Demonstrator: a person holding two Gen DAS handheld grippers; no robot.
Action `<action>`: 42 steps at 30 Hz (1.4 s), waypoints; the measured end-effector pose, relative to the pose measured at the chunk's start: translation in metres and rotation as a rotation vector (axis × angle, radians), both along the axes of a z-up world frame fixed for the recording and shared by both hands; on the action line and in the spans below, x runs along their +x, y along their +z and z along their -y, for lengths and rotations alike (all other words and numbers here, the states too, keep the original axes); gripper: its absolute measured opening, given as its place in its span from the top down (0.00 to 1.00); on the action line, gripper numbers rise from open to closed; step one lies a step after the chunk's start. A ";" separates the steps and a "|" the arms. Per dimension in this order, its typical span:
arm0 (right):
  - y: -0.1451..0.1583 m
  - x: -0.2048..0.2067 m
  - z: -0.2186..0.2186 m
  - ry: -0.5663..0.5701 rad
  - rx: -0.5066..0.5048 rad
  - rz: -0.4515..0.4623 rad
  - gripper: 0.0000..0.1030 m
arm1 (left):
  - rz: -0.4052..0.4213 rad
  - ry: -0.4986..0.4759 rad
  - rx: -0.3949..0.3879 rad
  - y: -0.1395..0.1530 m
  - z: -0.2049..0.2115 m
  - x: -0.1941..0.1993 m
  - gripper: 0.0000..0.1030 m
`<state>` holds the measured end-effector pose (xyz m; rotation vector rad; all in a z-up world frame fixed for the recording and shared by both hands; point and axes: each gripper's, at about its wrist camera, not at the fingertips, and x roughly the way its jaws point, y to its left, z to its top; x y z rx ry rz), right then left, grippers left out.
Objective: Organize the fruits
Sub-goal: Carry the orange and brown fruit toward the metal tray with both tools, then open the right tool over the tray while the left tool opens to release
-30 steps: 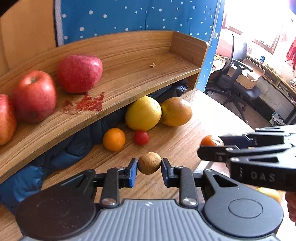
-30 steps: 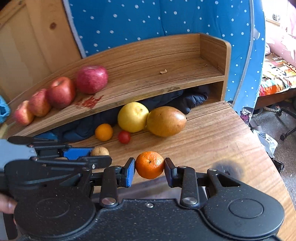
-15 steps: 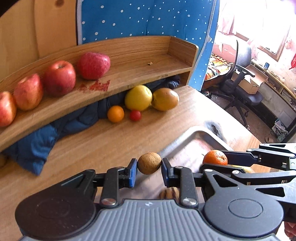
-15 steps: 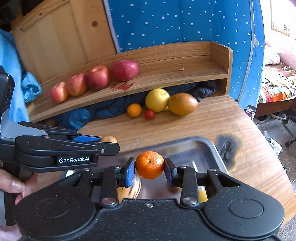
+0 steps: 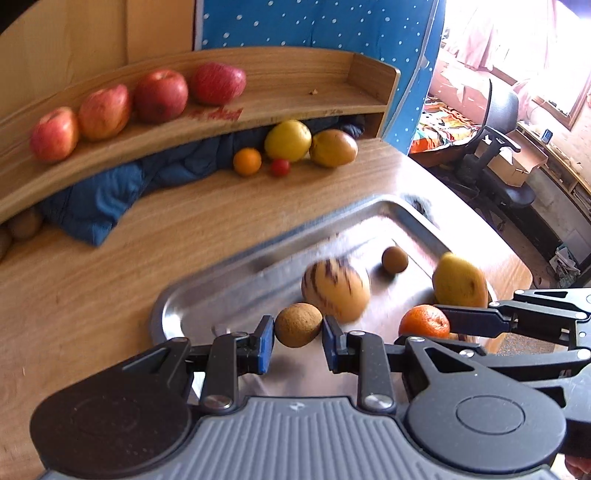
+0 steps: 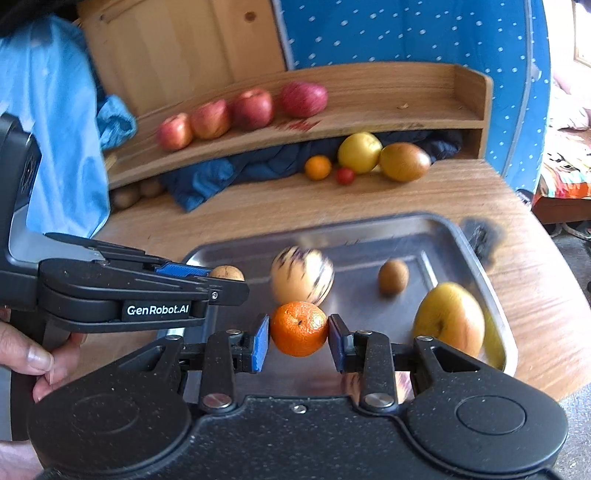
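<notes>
Surface: curved wooden table [image 6: 424,199] with a low wooden shelf [image 6: 369,122] along its far side; blue polka-dot panel [image 6: 406,33] behind; office chair [image 5: 495,147] off to the far right in the left wrist view.
Tray: metal tray [image 6: 491,295] lies on the table directly beneath and ahead of both claws.
Left gripper [image 5: 298,334]: clamped on a small brown round fruit [image 5: 297,325], held above the tray's near edge; a hand [image 6: 26,354] grips its handle at the left of the right wrist view.
Right gripper [image 6: 298,338]: clamped on an orange mandarin [image 6: 298,328], just right of the left claw, over the tray.
In the tray, ahead of the claws: striped pale melon [image 6: 301,275], blurred, just beyond both held fruits; small brown kiwi-like fruit [image 6: 393,276] farther ahead and right; yellow-red apple [image 6: 448,317] at the right, near the tray wall.
Far ahead, under the shelf: small orange [image 6: 317,167], cherry tomato [image 6: 345,175], yellow citrus [image 6: 359,152], brown-green mango [image 6: 404,161], in a close row beside a blue jacket [image 6: 207,181].
On the shelf: four red apples [image 6: 255,109] in a line, left half.
Far left under the shelf: a few brown fruits [image 6: 136,192], type unclear.
</notes>
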<state>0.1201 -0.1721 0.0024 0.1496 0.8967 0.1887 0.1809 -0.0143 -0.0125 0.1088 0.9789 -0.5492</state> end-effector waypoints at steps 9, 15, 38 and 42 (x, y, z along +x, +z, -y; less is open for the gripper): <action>-0.013 -0.021 -0.012 0.031 -0.039 -0.033 0.65 | -0.074 0.023 -0.001 -0.015 -0.010 -0.024 0.70; -0.019 -0.024 -0.014 0.042 -0.077 -0.045 0.65 | -0.102 0.021 0.027 -0.018 -0.008 -0.032 0.70; -0.006 -0.049 -0.012 0.008 -0.102 0.010 0.42 | -0.118 0.100 0.046 -0.007 -0.030 -0.049 0.30; -0.003 -0.056 -0.011 -0.004 -0.083 0.007 0.25 | -0.120 0.137 0.083 -0.004 -0.042 -0.050 0.16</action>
